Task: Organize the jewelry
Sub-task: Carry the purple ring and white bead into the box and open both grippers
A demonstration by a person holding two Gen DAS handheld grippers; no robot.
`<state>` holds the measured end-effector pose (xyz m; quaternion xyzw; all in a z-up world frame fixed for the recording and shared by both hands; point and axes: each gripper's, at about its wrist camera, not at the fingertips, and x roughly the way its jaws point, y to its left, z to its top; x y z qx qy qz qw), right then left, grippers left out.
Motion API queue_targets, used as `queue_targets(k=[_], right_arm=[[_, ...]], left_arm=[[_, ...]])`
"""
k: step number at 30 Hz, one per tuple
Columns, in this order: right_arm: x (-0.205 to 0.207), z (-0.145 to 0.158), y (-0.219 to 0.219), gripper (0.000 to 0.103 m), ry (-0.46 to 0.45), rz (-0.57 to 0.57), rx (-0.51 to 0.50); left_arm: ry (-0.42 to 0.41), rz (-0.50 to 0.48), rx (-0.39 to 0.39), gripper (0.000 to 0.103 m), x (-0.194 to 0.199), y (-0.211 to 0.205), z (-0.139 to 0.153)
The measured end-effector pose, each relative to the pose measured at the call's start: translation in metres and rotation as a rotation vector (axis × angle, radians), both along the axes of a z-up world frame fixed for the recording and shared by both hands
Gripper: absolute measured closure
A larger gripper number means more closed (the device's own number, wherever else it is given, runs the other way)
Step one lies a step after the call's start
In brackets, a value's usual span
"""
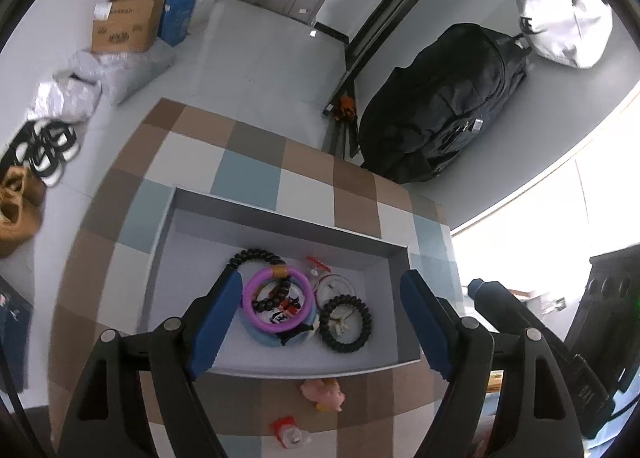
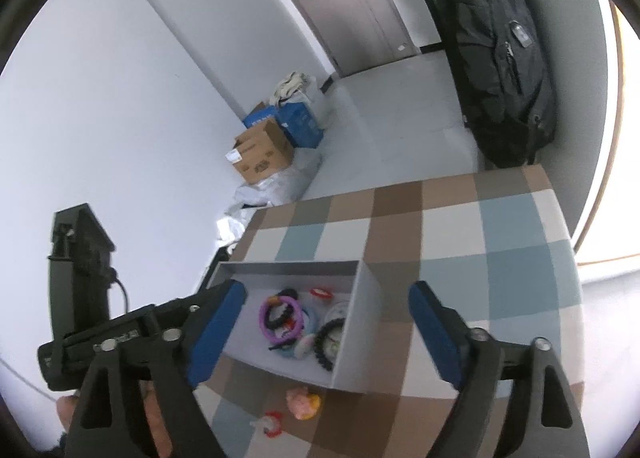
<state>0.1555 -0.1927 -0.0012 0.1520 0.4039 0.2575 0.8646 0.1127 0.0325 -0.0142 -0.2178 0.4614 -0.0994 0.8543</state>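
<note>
Grey tray [image 1: 280,218], landmark: shallow, open-topped, on a checked cloth [image 1: 248,174] of brown, cream and blue squares.

Inside the tray, toward its near wall: purple ring [image 1: 279,300] lying over a blue ring [image 1: 260,336]; dark bead bracelet [image 1: 346,324] just right of them; long black bead strand [image 1: 256,256] behind the purple ring; small red-and-white piece [image 1: 318,264] behind the bracelet.

Outside the tray, before its near wall: pink figurine [image 1: 325,398]; red-and-clear trinket [image 1: 289,432] nearer the camera.

Left gripper [image 1: 320,322]: above the tray's near wall, jaws apart, empty.

Right gripper [image 2: 326,332]: at the tray's right end, jaws wide, empty.
</note>
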Motion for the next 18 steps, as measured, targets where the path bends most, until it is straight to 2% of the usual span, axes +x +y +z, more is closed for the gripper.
queue_targets(k=[6,11,18], right_arm=[[-0.007,0.002,-0.002,0.003,-0.009,0.008,-0.023],[-0.016,0.005,0.001,0.000,-0.035,0.012,-0.049],[-0.028,0.004,0.005,0.000,-0.071,0.024,-0.100]], left_arm=[[-0.057,-0.005,0.084,0.025,-0.011,-0.003,0.009],[-0.095,0.008,0.132,0.025,-0.021,-0.004,0.013],[-0.140,0.008,0.147,0.025,-0.034,-0.004,0.017]])
